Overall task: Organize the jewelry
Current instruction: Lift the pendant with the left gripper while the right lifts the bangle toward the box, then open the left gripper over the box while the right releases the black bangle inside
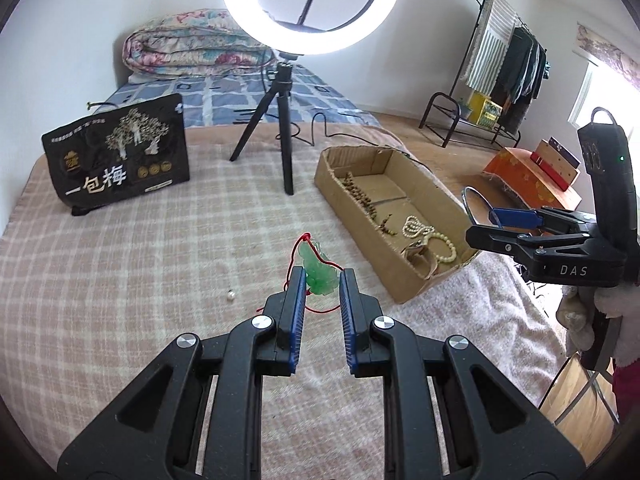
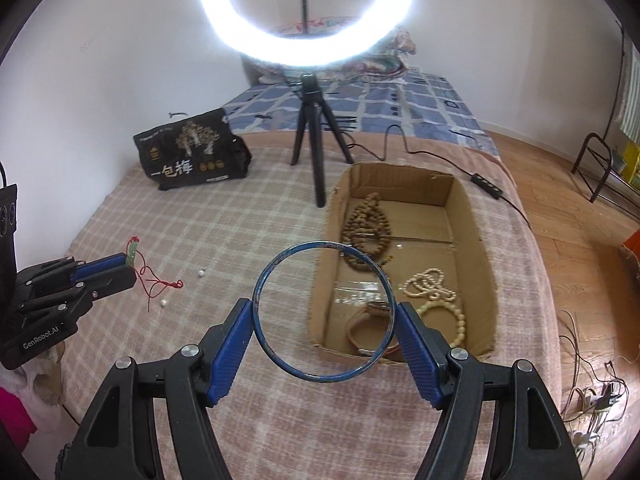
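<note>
A green jade pendant [image 1: 318, 270] on a red cord lies on the checked blanket between the tips of my left gripper [image 1: 322, 280], whose jaws stand apart on either side of it. It also shows in the right wrist view [image 2: 131, 255]. My right gripper [image 2: 325, 310] is shut on a blue bangle [image 2: 324, 314] and holds it above the blanket, just left of the cardboard box [image 2: 478, 240]. The box holds brown beads [image 2: 366, 232], cream beads [image 2: 434, 292] and a watch [image 2: 368, 326].
A ring light on a black tripod [image 1: 286, 136] stands behind the box. A black snack bag [image 1: 120, 156] stands at the back left. Small pearls [image 2: 164, 303] lie loose on the blanket. A cable [image 2: 496, 192] runs past the box.
</note>
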A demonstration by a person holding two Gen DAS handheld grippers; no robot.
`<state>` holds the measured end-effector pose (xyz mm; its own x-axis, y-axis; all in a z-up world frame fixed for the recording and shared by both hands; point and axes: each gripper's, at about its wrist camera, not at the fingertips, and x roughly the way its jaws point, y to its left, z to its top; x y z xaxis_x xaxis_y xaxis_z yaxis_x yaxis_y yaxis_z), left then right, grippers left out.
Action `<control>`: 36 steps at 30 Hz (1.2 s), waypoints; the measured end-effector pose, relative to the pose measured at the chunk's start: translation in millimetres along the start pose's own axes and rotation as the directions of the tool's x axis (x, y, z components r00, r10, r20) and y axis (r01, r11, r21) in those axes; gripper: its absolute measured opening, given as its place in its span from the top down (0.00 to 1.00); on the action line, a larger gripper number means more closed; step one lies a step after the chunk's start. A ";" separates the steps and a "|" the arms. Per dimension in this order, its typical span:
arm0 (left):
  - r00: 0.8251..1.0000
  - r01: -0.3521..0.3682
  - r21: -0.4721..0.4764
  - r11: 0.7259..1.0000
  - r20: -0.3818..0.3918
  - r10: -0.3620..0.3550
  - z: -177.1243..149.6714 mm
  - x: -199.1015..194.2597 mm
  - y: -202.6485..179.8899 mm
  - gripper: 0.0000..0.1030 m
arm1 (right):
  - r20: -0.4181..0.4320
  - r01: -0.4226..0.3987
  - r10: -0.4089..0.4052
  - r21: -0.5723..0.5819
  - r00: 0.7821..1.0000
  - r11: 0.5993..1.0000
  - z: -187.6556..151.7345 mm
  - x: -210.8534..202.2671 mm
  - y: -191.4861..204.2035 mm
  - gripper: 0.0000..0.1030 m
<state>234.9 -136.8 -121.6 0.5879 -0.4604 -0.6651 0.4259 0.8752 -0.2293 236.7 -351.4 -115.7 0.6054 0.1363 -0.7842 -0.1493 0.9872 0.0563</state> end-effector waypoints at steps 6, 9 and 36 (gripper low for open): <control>1.000 0.006 0.038 0.999 0.009 -0.007 12.1 11.7 -20.8 0.85 | 0.010 0.032 -0.032 0.020 0.999 0.999 3.0 -4.1 -24.2 0.29; 1.000 0.014 0.052 0.999 0.017 -0.015 17.6 15.8 -30.2 0.85 | 0.016 0.043 -0.043 0.027 0.999 0.999 4.7 -6.0 -32.8 0.29; 0.997 0.079 0.093 0.993 -0.019 -0.078 47.8 94.3 -84.4 0.85 | -0.015 0.080 -0.079 0.127 0.997 0.989 26.7 47.5 -99.8 0.29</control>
<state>287.3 -261.2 -131.0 0.5400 -0.5240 -0.6587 0.5332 0.8185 -0.2141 301.2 -441.2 -142.1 0.6033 0.0569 -0.7955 -0.0004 0.9975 0.0711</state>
